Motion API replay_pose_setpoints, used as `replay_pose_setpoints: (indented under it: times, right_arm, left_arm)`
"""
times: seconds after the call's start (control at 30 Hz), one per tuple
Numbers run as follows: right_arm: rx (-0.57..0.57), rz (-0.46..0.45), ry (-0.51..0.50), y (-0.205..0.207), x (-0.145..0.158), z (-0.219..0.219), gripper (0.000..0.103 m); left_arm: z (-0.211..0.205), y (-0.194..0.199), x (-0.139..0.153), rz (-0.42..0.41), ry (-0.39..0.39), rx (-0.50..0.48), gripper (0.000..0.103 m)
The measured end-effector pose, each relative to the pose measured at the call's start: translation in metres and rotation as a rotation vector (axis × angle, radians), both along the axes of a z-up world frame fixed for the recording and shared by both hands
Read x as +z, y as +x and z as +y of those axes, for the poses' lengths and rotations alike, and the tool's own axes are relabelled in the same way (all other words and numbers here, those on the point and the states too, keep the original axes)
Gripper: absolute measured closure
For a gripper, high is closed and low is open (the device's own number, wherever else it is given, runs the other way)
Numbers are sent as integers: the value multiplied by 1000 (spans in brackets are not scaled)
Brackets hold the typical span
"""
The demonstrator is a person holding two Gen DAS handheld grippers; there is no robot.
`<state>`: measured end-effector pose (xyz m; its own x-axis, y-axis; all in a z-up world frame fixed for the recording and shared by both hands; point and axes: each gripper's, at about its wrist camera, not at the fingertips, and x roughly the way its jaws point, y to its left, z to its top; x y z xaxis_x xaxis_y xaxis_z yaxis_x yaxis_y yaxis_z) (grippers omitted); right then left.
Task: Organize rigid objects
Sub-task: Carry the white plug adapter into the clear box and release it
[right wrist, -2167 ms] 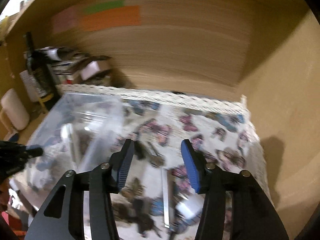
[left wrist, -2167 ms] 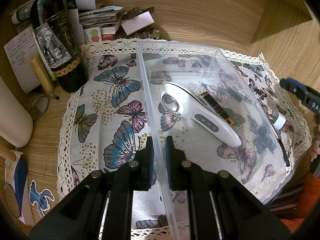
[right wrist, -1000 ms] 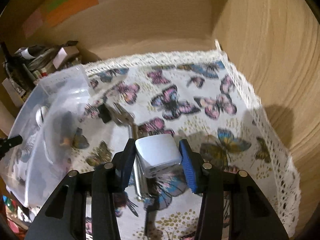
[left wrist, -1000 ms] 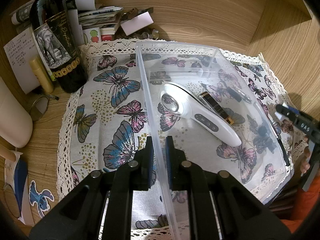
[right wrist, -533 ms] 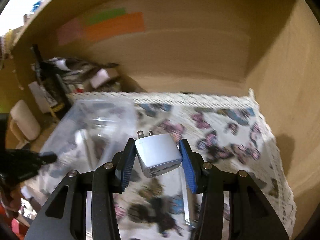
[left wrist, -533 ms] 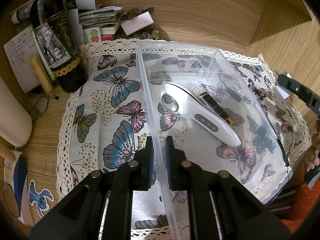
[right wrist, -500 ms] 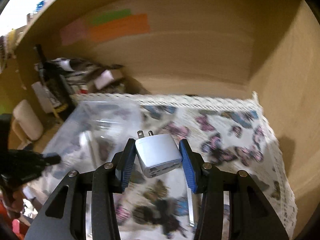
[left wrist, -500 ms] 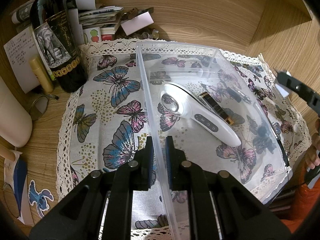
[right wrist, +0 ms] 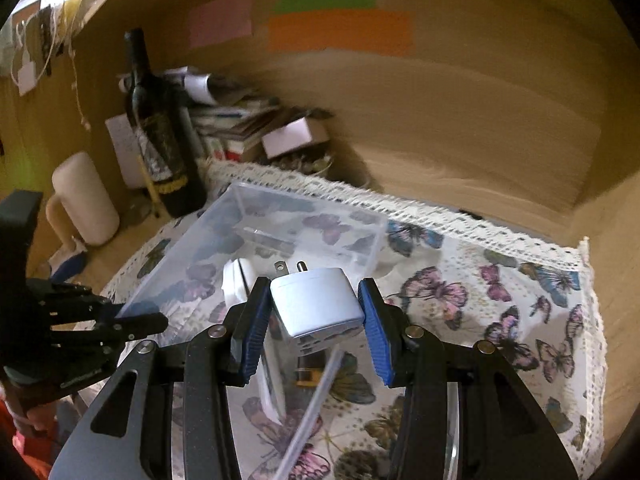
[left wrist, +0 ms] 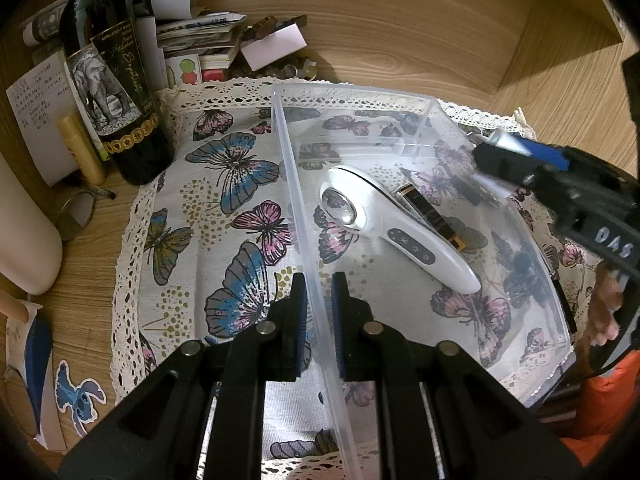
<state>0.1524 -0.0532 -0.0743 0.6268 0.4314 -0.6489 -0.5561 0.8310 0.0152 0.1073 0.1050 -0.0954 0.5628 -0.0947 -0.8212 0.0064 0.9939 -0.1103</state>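
My left gripper (left wrist: 318, 312) is shut on the near left wall of a clear plastic bin (left wrist: 288, 148) that sits on a butterfly cloth (left wrist: 224, 200). Inside the bin lie a white handheld device (left wrist: 400, 232) and a black and gold bar (left wrist: 432, 216). My right gripper (right wrist: 316, 320) is shut on a white plug adapter (right wrist: 316, 304), prongs pointing away, held above the bin's right wall (right wrist: 312, 220). The right gripper also shows in the left wrist view (left wrist: 520, 156), over the bin's right rim.
A dark wine bottle (left wrist: 112, 80), a stack of papers and small boxes (left wrist: 208, 40) and a cream cylinder (left wrist: 24, 240) stand left and behind the bin. Wooden walls (right wrist: 440, 120) close the back and right. A metal strip (right wrist: 454, 400) lies on the cloth right of the bin.
My right gripper closed on the white adapter, lifted it off the cloth and carried it left, over the bin's right wall. The left gripper has kept its hold on the bin wall.
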Motion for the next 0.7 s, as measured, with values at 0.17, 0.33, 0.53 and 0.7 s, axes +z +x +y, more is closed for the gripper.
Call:
replay_pose_setpoints:
  times: [0.17, 0.33, 0.53, 0.7]
  right_arm:
    - [39, 25, -58, 4, -12, 15, 62]
    - [51, 53, -97, 10, -21, 23, 62]
    - [67, 70, -113, 10, -24, 26, 61]
    - [66, 74, -112, 10, -25, 27, 62]
  left_arm:
    - [0, 0, 0, 0, 0, 0, 91]
    - [0, 0, 0, -1, -1, -1, 91]
    - [0, 0, 0, 0, -1, -1, 91]
    - [0, 0, 0, -1, -1, -1, 91]
